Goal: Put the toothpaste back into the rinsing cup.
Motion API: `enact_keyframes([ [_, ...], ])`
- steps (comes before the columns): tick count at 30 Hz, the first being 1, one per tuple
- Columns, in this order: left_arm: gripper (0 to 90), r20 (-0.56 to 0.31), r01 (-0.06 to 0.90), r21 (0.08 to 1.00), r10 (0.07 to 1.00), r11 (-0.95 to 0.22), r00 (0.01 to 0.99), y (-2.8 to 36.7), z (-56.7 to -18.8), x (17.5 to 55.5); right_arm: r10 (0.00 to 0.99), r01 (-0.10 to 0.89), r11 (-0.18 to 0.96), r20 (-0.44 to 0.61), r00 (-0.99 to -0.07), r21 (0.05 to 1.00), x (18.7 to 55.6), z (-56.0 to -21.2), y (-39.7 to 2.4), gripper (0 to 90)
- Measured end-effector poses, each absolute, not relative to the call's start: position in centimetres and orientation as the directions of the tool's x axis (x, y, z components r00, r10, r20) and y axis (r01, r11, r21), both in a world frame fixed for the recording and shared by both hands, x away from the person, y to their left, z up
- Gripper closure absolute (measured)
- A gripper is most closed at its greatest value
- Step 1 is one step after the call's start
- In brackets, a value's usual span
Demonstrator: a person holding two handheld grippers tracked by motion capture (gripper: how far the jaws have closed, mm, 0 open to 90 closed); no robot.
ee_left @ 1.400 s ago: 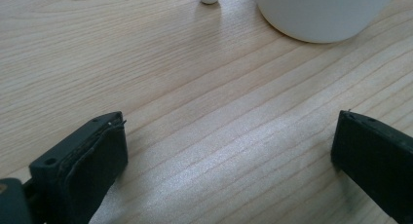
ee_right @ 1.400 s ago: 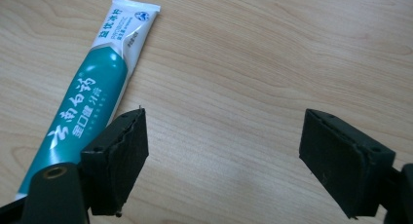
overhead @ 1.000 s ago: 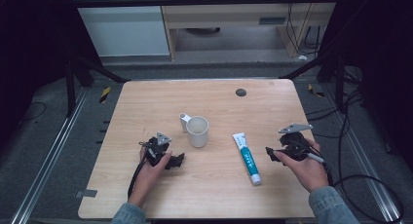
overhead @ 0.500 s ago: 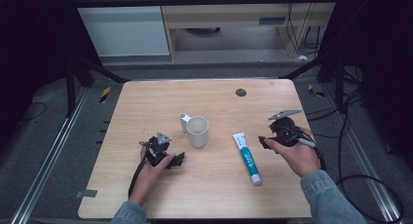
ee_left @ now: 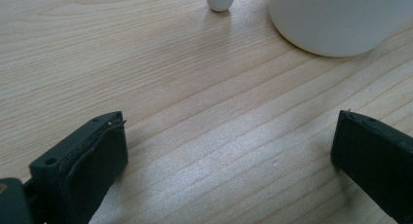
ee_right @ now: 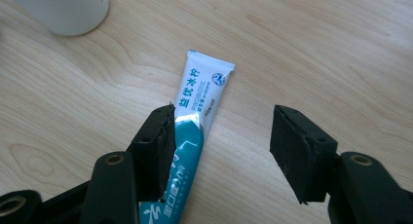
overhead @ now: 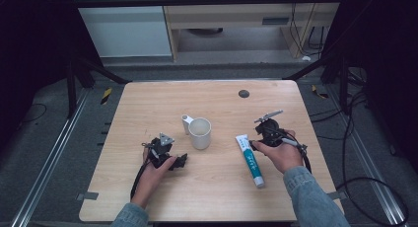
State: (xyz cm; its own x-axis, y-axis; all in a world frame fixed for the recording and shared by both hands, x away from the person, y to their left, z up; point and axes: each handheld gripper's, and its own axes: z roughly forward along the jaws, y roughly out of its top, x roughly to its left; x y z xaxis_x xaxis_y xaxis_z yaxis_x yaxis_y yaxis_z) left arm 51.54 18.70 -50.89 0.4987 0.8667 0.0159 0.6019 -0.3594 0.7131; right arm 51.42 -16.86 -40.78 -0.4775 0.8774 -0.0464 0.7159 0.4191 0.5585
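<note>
The right gripper (ee_right: 221, 146), jaws apart and just closing, is held over the toothpaste tube (ee_right: 197, 112); the left gripper (ee_left: 229, 160) is held wide apart, nothing between

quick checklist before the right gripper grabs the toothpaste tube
1. Right gripper jaws apart, have just been closing: ok.
2. Toothpaste tube centred between the jaws: not ok, it lies under the left jaw in the right gripper view, the gap mostly over bare table.
3. Tube flat on the table, nothing on top: ok.
4. Mug apart from the tube: ok.
5. Left gripper open beside the mug, away from the tube: ok.
6. Pads touching tube: cannot tell.
</note>
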Motion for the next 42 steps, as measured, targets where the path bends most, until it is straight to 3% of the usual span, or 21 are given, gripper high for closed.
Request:
enact_keyframes([
  [14,0.0,0.015,0.596,0.712,0.856,-0.372,0.517,18.9,-50.9,52.1,0.876,0.755,0.44,-0.046,-0.481,0.486,52.1,-42.9,-14.8,49.3],
  [27,0.0,0.016,0.594,0.712,0.854,-0.375,0.52,18.9,-50.9,52.3,0.894,0.813,0.416,-0.019,-0.447,0.408,53.3,-45.9,-13.5,48.3],
  [42,0.0,0.017,0.593,0.712,0.854,-0.376,0.52,18.9,-50.9,52.3,0.902,0.835,0.404,-0.008,-0.432,0.375,53.9,-46.8,-13.4,49.1],
])
